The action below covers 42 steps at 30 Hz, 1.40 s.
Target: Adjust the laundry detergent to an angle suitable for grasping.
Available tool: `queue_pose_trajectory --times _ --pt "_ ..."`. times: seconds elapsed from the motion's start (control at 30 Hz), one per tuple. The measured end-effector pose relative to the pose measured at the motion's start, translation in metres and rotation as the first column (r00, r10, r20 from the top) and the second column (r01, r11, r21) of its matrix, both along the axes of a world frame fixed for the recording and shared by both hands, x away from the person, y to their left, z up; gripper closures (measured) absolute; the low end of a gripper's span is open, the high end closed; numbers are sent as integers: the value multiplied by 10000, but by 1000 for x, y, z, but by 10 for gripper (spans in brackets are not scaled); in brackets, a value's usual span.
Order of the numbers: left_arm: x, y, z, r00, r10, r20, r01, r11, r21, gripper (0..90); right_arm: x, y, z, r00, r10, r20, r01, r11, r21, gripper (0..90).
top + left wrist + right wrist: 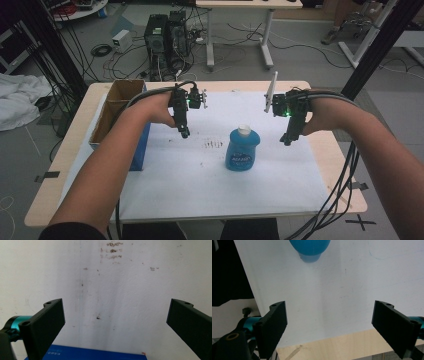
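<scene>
Blue bottle (242, 149) upright mid-counter, white cap on | left gripper (184, 131) and right gripper (286, 140) flank it, apart, jaws wide, empty | likely a grasp next, we judge: close in level, pinch the body below the cap.

dim workroom with a grey floor behind a pale wooden table

the table (345, 175) carries a white sheet (200, 175) marked with dark smudges; on the grey floor (310, 65) beyond it stand two black computer towers (166, 40) amid loose cables (120, 60), a small white box (121, 40), and a second desk on white legs (239, 35). black frame posts (385, 45) rise at both sides, and white cloth (17, 100) is heaped at the left.
</scene>
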<state>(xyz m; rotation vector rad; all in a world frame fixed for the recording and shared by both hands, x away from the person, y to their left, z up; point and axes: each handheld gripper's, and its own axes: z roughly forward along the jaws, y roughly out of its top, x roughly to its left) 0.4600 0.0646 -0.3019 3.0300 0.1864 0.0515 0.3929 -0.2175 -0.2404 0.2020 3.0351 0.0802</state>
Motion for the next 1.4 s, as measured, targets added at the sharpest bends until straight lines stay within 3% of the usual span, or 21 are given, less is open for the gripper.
queue_pose_trajectory --times 1.0,1.4 --pt "1 2 0 10000 72 15 -72 9999 76 17 2 -1 -3 10000 -48 75 48 10000 -33 122" --pt "-20 12 19 9990 240 386 -228 9992 -314 17 -2 -9 -2 9998 -106 182 104 9999 86 122"
